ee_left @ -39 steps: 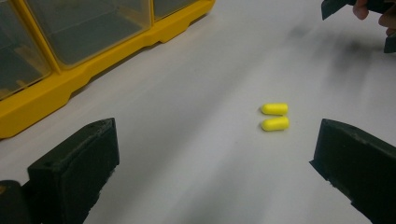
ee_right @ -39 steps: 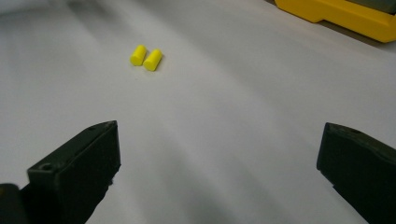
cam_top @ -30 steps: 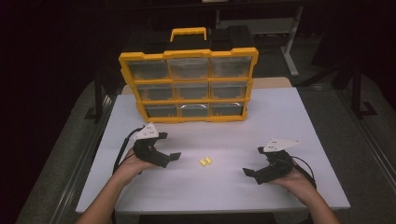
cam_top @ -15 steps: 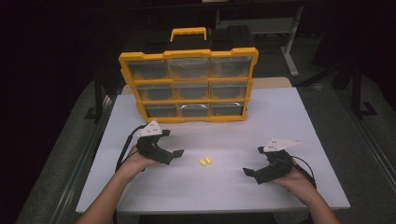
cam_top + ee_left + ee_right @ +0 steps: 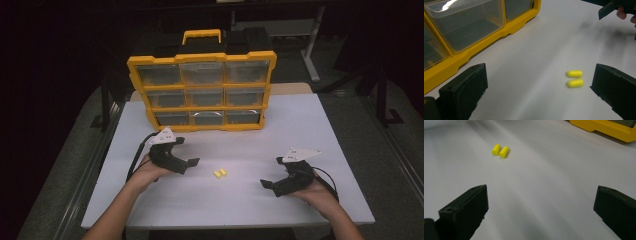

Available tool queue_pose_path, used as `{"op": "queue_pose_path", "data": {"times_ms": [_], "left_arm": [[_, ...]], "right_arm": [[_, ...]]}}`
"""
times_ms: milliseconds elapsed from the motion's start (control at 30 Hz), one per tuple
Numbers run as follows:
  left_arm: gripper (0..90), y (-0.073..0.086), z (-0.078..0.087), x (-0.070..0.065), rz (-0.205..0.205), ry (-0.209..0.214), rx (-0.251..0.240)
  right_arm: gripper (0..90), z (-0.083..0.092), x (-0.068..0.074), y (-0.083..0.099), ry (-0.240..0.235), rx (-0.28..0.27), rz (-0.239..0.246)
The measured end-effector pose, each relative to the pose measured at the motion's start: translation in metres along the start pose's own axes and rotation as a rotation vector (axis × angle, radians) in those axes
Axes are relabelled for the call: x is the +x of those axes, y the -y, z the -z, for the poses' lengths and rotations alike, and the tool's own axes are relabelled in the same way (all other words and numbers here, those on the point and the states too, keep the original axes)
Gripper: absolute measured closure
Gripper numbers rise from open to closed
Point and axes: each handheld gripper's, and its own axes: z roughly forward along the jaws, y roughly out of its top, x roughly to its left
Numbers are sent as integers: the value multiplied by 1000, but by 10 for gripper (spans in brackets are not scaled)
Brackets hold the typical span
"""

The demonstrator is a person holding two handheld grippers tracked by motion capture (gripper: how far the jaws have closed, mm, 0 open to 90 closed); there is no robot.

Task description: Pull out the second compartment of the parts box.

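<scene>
Earplugs, two small yellow ones, lie side by side on the white table, nearer the left gripper than the right gripper. Both grippers stand spread and empty. Closing off-centre could roll a plug away or pinch both together.

Left tongs: black body, two blocky black jaws with flat inner faces, one with a small round hole in its end; pale grey three-cornered plate on top, dotted with small marks. Black cable trails behind. Right tongs: same build, same plate, black cable looping. Forearms bare, no sleeves.
</scene>
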Motion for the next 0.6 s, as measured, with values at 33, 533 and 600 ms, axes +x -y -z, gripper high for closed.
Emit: {"op": "queue_pose_path", "data": {"times_ms": [33,533,600], "left_arm": [[0,0,0,0,2,0,0],[0,-10,-12,-1,-16,2,-13],[0,-11,-13,-1,-19,1,-15]], "right_arm": [[0,0,0,0,0,0,-1],[0,0,0,0,-1,-2,-4],[0,0,0,0,-1,-2,-4]]}}
